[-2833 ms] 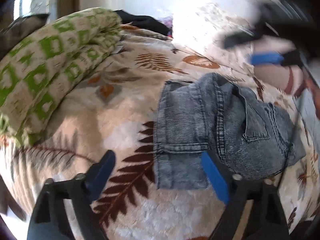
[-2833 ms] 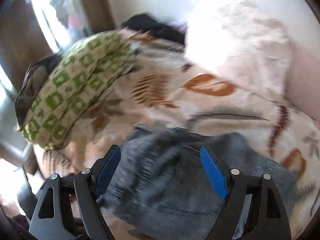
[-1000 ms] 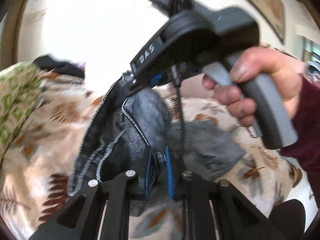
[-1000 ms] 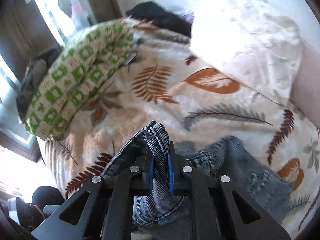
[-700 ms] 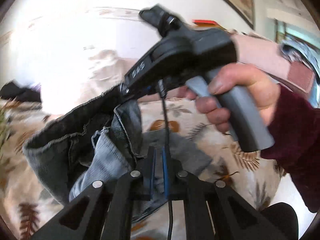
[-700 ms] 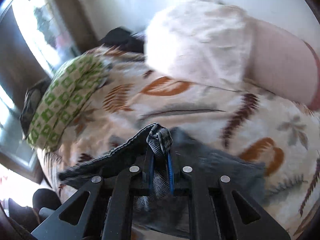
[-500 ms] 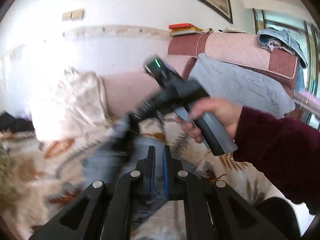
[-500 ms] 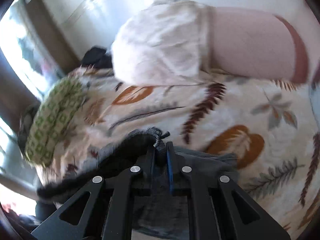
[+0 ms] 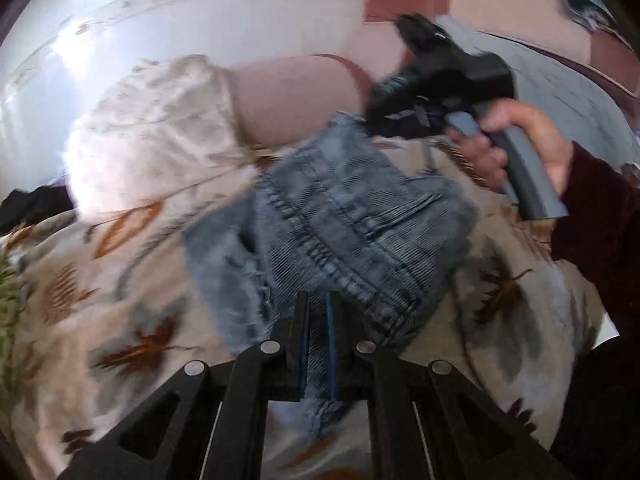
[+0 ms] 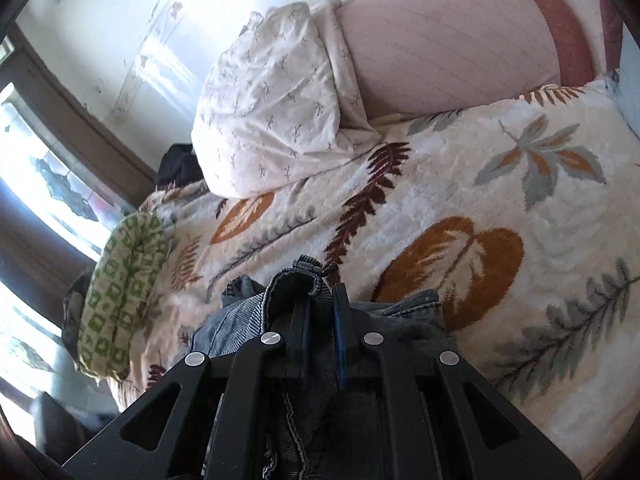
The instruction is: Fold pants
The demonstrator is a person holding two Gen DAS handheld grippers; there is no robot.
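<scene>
The grey-blue denim pants (image 9: 344, 220) lie folded on the leaf-print blanket (image 9: 120, 300). My left gripper (image 9: 318, 320) is shut on the near edge of the denim. The right gripper (image 9: 376, 120), held in a hand, grips the far corner of the pants near the pillows. In the right wrist view my right gripper (image 10: 320, 300) is shut on a bunched fold of the pants (image 10: 296, 276), with more denim lying under it on the blanket (image 10: 500, 200).
A white patterned pillow (image 10: 272, 120) and a pink pillow (image 10: 440, 40) lie at the head of the bed. A green-and-white cushion (image 10: 120, 292) lies at the left by the window. Dark clothing (image 10: 176, 164) lies behind the white pillow.
Both grippers closed on the pants, lifted them and carried them across the bed toward the pillows. The denim now lies lower and spread on the blanket.
</scene>
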